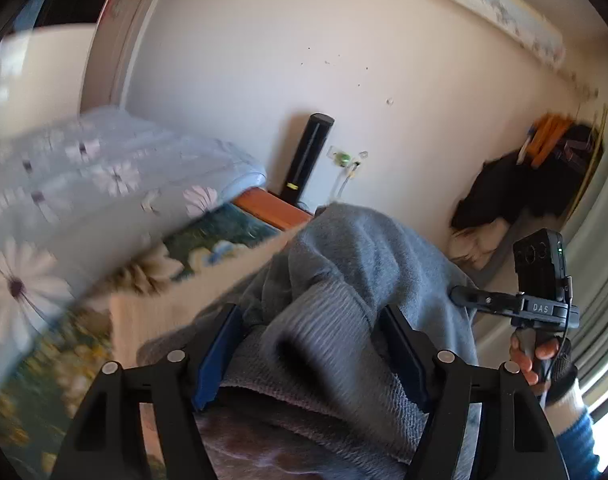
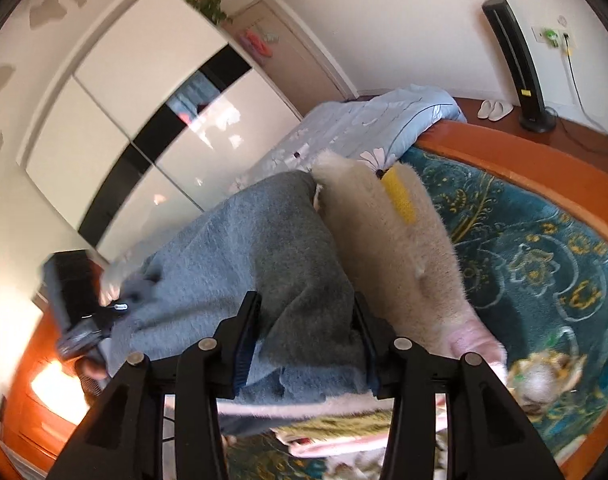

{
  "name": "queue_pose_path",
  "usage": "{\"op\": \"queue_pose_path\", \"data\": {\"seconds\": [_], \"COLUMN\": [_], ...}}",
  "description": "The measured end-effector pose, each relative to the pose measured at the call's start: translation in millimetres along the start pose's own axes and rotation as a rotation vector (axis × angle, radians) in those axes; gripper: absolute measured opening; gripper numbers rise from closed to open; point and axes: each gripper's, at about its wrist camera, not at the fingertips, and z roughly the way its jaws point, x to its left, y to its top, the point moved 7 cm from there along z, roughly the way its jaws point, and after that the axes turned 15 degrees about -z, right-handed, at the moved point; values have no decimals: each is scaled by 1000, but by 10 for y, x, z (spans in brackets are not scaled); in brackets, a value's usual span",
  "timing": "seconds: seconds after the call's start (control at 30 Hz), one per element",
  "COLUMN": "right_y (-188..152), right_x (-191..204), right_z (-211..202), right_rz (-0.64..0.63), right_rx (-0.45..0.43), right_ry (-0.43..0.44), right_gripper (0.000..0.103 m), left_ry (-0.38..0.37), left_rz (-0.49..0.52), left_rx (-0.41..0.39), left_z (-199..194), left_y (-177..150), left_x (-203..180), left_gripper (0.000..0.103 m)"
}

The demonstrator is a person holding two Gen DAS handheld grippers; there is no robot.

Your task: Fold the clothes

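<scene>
A grey fleece garment (image 1: 356,248) with a ribbed cuff (image 1: 324,332) lies bunched on the bed. In the left wrist view my left gripper (image 1: 310,344) stands wide open, the cuff lying loose between its fingers. The right wrist view shows my right gripper (image 2: 308,340) open about halfway, and the grey garment (image 2: 263,248) fills the gap between its pads. From the left, the right gripper (image 1: 460,294) meets the garment's right edge, with a person's hand (image 1: 532,360) on its handle. At the garment's far left end sits the blurred left gripper (image 2: 83,320).
A cream fluffy garment (image 2: 392,240) with a yellow strip lies beside the grey one. The bed has a teal patterned cover (image 2: 544,248), a wooden frame (image 2: 524,152) and a blue floral quilt (image 2: 364,128) at its far end. Pink and green cloth (image 2: 336,432) lies under the right gripper. A black tower fan (image 2: 512,60) stands by the wall.
</scene>
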Motion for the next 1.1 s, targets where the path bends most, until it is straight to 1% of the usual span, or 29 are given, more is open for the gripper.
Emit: {"op": "queue_pose_path", "data": {"seconds": [0.07,0.17,0.2,0.27,0.33,0.37,0.4,0.5,0.53,0.6,0.63,0.83,0.87,0.97,1.1], "right_y": [66,315,415,594,673,666,632,435,382,342,350,465,471,453,435], "right_x": [30,153,246,474,684,728,732,617,592,601,620,720,734,720,753], "right_z": [-99,-243,-219,-107,138,281,428,716,755,725,690,416,390,365,275], "right_rz": [-57,-138,-164,-220,-289,-309,-318,-305,-303,-312,-316,-309,-303,-298,-286], "right_rx": [17,-11,-23,-47,-35,-7,34,115,121,111,105,39,36,47,42], "right_ry": [-52,-170,-184,-185,-178,-183,-193,-205,-207,-213,-213,-214,-210,-239,-238], "right_gripper": [46,46,46,46,51,55,55,55,55,55,55,55,55,55,55], "left_ry": [-29,-10,-8,-14,-17,-18,-19,-28,-36,-65,-67,-12,-11,-9,7], "left_rz": [-24,-8,-5,-5,-7,-9,-12,-38,-47,-57,-49,50,54,33,3], "left_rx": [-2,-6,-1,12,23,27,31,46,50,37,25,-52,-66,-111,-136], "left_z": [4,31,54,91,98,93,90,128,144,108,72,-212,-268,-447,-632], "left_y": [-4,29,35,61,47,28,10,-37,-51,-58,-55,-29,-7,87,129], "left_x": [53,27,5,1,1,1,9,104,127,124,102,-105,-121,-111,-72], "left_gripper": [76,76,76,76,76,76,76,76,76,76,76,77,78,80,80]}}
